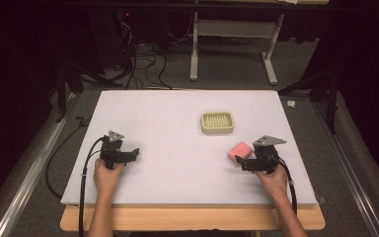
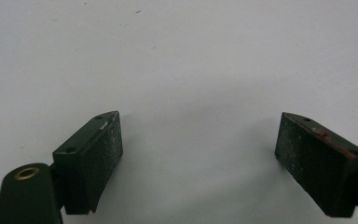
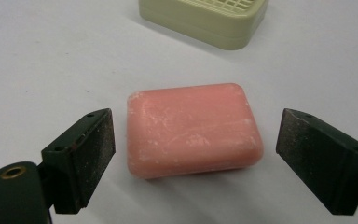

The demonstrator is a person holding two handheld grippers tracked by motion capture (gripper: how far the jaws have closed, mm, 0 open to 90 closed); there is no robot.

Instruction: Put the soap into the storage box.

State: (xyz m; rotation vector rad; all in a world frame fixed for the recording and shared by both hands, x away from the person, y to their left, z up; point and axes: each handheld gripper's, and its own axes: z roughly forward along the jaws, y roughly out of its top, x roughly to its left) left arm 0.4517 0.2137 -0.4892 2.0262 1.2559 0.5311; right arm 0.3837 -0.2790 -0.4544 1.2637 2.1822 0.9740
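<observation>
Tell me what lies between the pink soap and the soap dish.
Nothing: in the right gripper view, only bare white table separates the soap from the soap dish. The high view shows the same gap.

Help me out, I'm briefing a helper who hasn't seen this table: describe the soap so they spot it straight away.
On the white table top, look toward the person's right, just in front of the right gripper, whose open jaws flank it. The pink soap bar lies flat there, solid with rounded corners. The pale green soap dish farther back is slotted and hollow.
</observation>
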